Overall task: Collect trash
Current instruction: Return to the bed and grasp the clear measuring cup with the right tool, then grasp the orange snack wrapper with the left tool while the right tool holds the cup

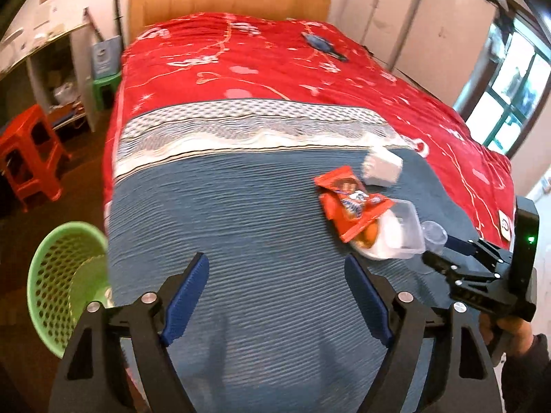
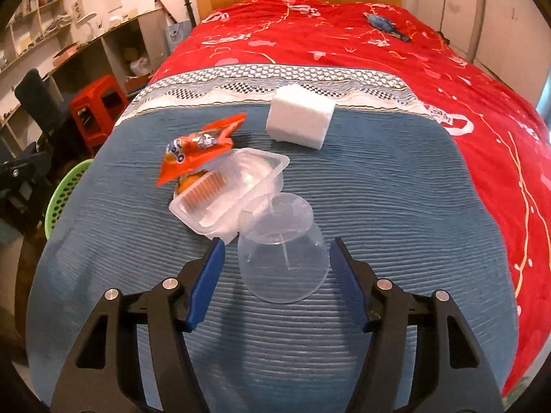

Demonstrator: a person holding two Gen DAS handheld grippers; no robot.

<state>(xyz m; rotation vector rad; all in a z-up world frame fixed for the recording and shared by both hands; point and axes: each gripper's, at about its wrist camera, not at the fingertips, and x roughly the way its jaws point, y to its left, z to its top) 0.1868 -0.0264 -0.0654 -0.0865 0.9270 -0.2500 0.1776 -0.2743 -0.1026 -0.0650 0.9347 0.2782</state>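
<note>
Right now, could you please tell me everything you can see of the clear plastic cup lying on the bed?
The clear plastic cup is transparent, thin-walled and looks empty. It lies on its side on the blue ribbed blanket, its wide mouth facing the right gripper and its base towards the clear plastic food tray, which it appears to touch. It sits between the gripper's blue pads; whether they press it yet is unclear. In the left wrist view it shows at those fingertips.
</note>
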